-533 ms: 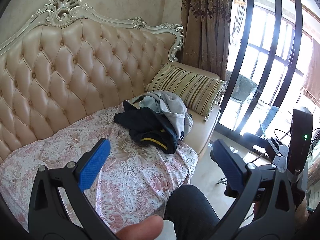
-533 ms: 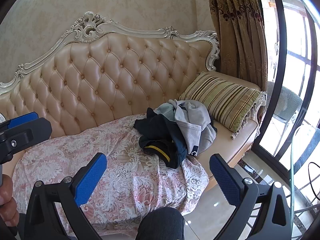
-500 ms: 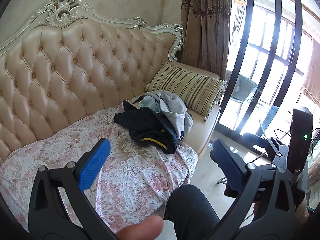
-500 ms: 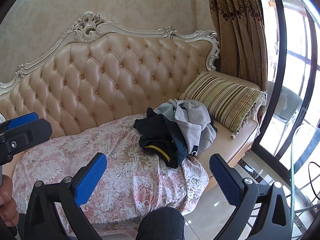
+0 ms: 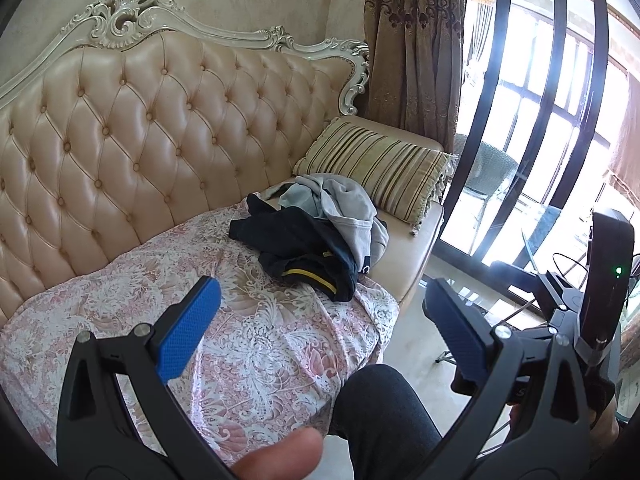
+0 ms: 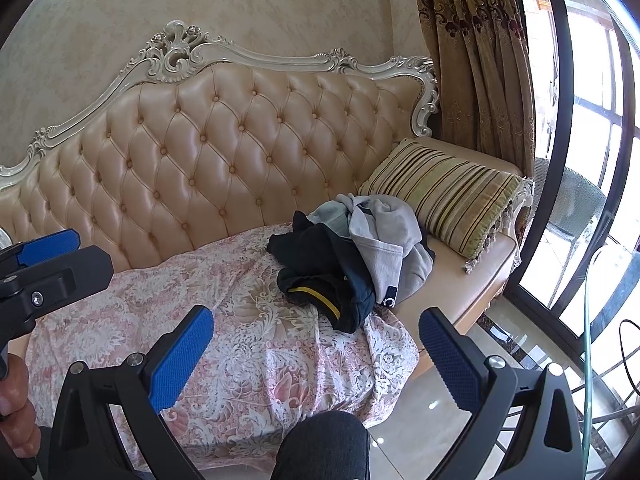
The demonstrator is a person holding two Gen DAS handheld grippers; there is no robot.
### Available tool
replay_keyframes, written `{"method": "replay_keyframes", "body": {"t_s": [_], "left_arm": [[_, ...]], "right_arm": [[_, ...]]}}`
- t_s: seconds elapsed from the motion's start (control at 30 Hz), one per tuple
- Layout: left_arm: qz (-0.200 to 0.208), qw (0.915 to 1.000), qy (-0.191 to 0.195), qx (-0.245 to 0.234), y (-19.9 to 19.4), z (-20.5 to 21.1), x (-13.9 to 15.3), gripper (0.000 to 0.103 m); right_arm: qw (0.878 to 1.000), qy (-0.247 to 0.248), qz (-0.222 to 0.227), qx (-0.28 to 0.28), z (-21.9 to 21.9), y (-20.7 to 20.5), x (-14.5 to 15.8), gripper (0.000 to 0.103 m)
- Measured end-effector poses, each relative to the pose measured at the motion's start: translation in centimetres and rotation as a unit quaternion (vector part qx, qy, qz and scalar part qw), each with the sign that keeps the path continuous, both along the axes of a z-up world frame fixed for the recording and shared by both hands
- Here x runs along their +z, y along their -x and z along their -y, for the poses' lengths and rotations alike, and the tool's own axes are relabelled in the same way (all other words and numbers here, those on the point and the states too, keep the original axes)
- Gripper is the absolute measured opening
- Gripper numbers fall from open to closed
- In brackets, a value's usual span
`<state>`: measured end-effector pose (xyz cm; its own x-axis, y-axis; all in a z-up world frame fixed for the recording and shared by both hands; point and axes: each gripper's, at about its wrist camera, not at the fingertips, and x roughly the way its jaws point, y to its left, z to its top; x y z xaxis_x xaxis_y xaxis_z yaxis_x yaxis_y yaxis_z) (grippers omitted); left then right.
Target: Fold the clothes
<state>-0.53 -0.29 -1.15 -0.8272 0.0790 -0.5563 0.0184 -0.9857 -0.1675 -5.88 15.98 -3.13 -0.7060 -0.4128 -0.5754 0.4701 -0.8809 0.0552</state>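
Note:
A crumpled pile of clothes lies on the sofa seat: a dark navy garment (image 5: 298, 246) (image 6: 320, 258) with a yellow stripe, and a light grey garment (image 5: 344, 208) (image 6: 386, 228) draped over its right side. My left gripper (image 5: 320, 320) hovers well short of the pile, jaws wide open and empty. My right gripper (image 6: 316, 348) is likewise open and empty, also well back from the clothes. The left gripper's blue finger (image 6: 48, 242) shows at the left edge of the right wrist view.
A pink floral cover (image 5: 248, 332) (image 6: 248, 320) spreads over the tufted beige sofa (image 5: 132, 132). A striped cushion (image 5: 380, 168) (image 6: 448, 196) sits right of the pile. The person's dark-clad knee (image 5: 384, 412) is below. Curtains, tall windows and a glossy floor (image 6: 480, 400) lie to the right.

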Motion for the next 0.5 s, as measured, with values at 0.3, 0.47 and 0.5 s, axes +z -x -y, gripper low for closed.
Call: {"method": "replay_keyframes", "body": {"t_s": [0.3, 0.47, 0.5], "left_arm": [[0.005, 1.0000, -0.004, -0.001, 0.06, -0.04, -0.24, 0.103], [0.009, 0.9999, -0.006, 0.001, 0.23, 0.15, -0.25, 0.103], [0.009, 0.9999, -0.006, 0.001, 0.27, 0.19, -0.26, 0.103]], "right_arm": [[1.000, -0.002, 0.004, 0.000, -0.04, 0.23, -0.24, 0.103], [1.000, -0.003, 0.007, 0.001, -0.07, 0.31, -0.49, 0.103], [1.000, -0.003, 0.008, 0.001, -0.07, 0.32, -0.53, 0.103]]}}
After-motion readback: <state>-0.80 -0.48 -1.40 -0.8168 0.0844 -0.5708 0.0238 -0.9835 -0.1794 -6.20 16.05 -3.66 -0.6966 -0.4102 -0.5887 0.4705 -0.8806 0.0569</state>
